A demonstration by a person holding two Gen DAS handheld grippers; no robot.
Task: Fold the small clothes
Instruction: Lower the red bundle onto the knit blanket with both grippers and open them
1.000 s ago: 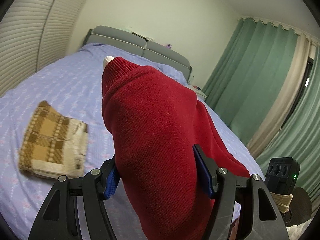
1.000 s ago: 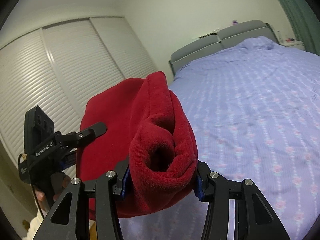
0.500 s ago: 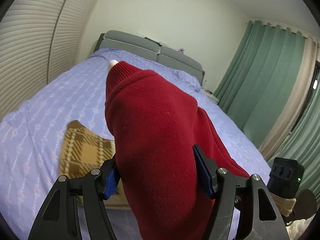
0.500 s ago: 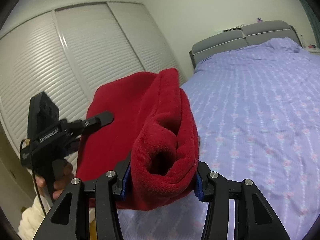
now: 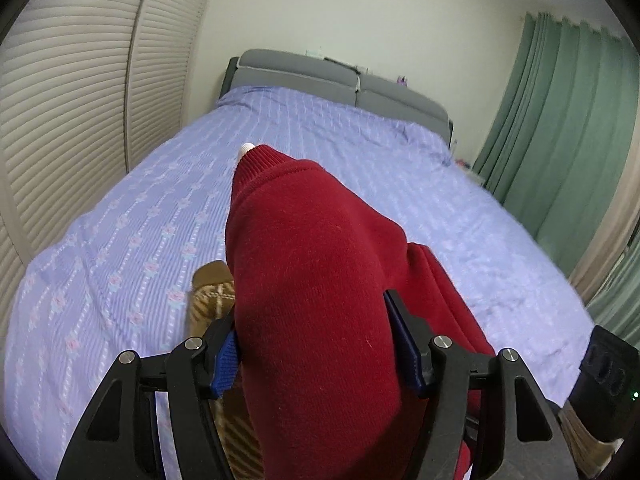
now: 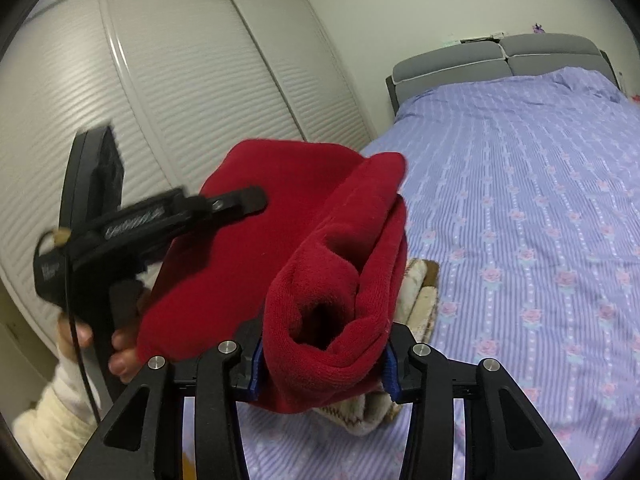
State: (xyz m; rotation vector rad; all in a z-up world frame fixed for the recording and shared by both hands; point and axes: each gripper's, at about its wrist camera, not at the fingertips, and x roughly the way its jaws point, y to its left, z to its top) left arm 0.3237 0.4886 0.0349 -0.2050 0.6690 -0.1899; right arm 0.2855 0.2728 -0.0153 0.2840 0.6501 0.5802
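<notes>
left hand-held gripper (image 5: 316, 350): clamping one end of the folded red fleece garment (image 5: 320, 280)
right hand-held gripper (image 6: 322, 362): pinching the other end, above the bed (image 6: 540, 200)
tip: probably lowering level, squaring over the tan plaid folded cloth (image 6: 424, 296)

Ahead of me the purple bedspread (image 5: 360, 152) lies open up to the grey headboard (image 5: 320, 76). Directly beneath the red sweater (image 5: 320, 300) in my grippers, a folded plaid garment (image 6: 420, 292) occupies the near edge of the bed. Louvred wardrobe doors (image 6: 200, 80) close off the left, green curtains (image 5: 560, 120) the right
</notes>
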